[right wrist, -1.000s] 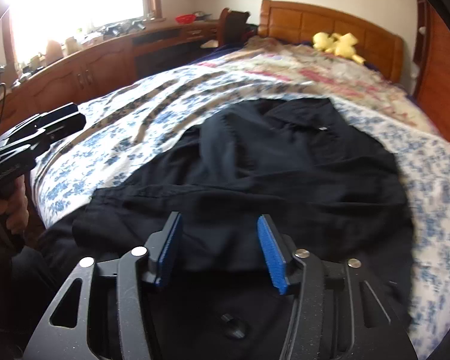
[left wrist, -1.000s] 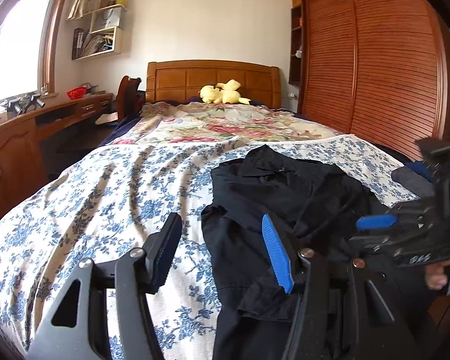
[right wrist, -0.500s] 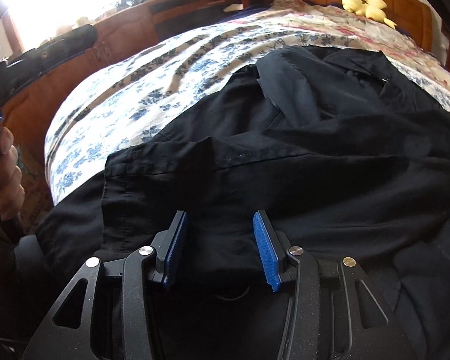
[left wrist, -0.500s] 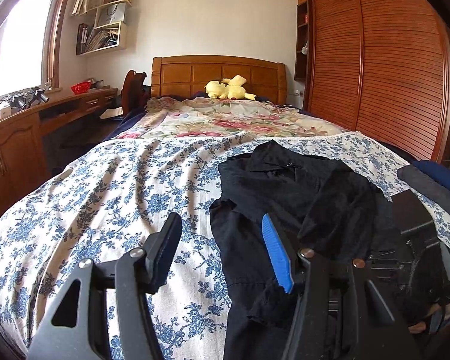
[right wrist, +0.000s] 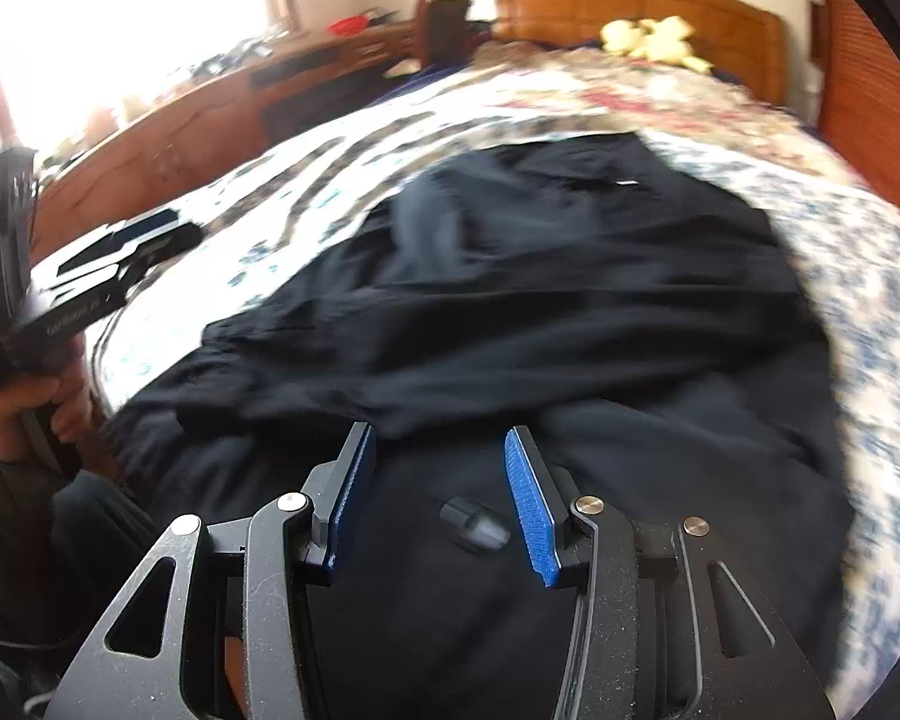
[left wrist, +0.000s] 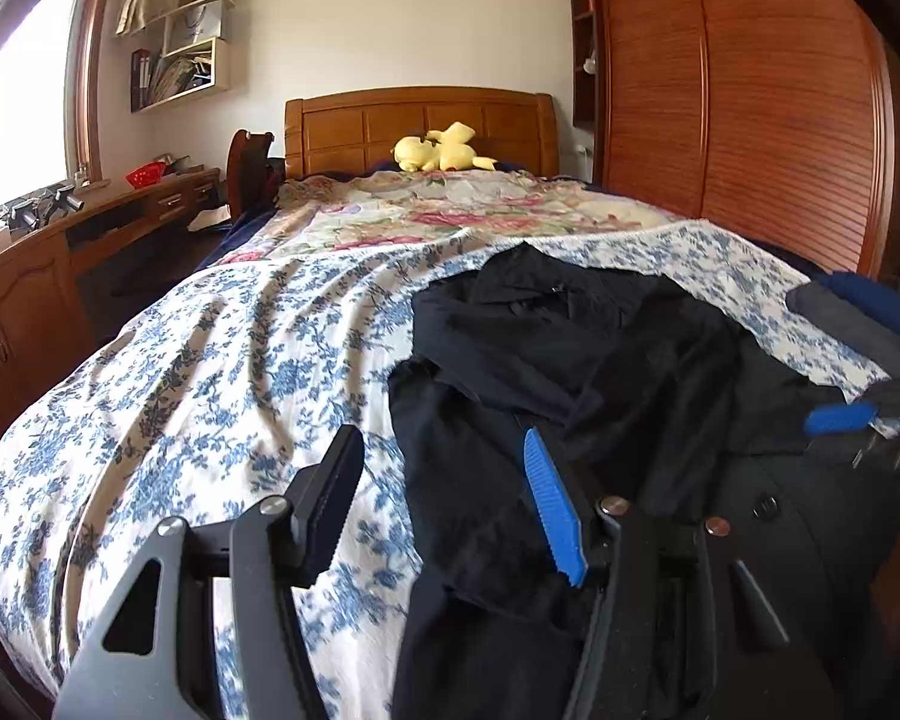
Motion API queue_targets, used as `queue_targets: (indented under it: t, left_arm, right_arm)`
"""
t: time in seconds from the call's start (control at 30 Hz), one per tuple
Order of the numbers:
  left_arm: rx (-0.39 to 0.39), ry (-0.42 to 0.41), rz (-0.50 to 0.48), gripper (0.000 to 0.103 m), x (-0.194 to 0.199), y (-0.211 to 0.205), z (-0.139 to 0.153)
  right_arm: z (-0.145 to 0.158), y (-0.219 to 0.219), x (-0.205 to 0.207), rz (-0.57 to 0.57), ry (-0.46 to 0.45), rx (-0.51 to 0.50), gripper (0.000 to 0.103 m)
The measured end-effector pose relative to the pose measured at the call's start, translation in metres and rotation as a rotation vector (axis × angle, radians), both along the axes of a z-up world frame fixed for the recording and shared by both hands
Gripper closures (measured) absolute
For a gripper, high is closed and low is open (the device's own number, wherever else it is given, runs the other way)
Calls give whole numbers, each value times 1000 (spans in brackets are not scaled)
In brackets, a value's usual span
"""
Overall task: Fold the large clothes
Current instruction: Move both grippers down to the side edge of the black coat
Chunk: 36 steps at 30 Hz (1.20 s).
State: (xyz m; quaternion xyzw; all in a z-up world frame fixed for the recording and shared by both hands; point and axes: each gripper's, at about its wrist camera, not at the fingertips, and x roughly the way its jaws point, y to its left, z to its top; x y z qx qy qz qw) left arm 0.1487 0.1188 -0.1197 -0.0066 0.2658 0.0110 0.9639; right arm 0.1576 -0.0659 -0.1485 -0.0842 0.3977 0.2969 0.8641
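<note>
While both tools gape apart, black garment [left wrist: 570,360] sprawls — on bedspread [left wrist: 210,372].

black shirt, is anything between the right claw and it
Nothing visible is. The right claw hangs open right over the black shirt on the floral bedspread, with only bare cloth between its pads.

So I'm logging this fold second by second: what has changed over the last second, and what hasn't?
The right claw dipped close over the black garment half a second ago and has since pulled back; its view is blurred with motion. It grasped nothing. The left claw drifted slightly, jaws open over the garment's left edge. The garment lies crumpled on the floral bedspread, and the yellow plush stays put.
</note>
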Motion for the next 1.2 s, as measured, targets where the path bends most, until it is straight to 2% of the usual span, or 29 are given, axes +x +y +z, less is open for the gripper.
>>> queue_targets:
  t: [0.3,0.43,0.57,0.83,1.03,1.2]
  left_arm:
    - [-23,86,5,48,-34,-13,-1]
    - [-7,126,12,48,-48,-12,-3]
    - [-8,148,17,48,-60,-9,-2]
    - [-3,190,9,48,-67,-6,-12]
    - [3,244,21,48,-67,-3,-31]
    - [-14,272,27,48,-69,2,-42]
  right_arm:
    - [18,-118,-17,-190,-22,14,57]
    - [14,-154,-27,-247,-38,-21,57]
    - [6,-181,-33,-284,-16,-21,57]
    - [-14,-203,-39,-308,35,4,57]
    - [-32,-197,-38,-299,75,13,57]
    - [-46,-188,-32,-260,96,-24,57]
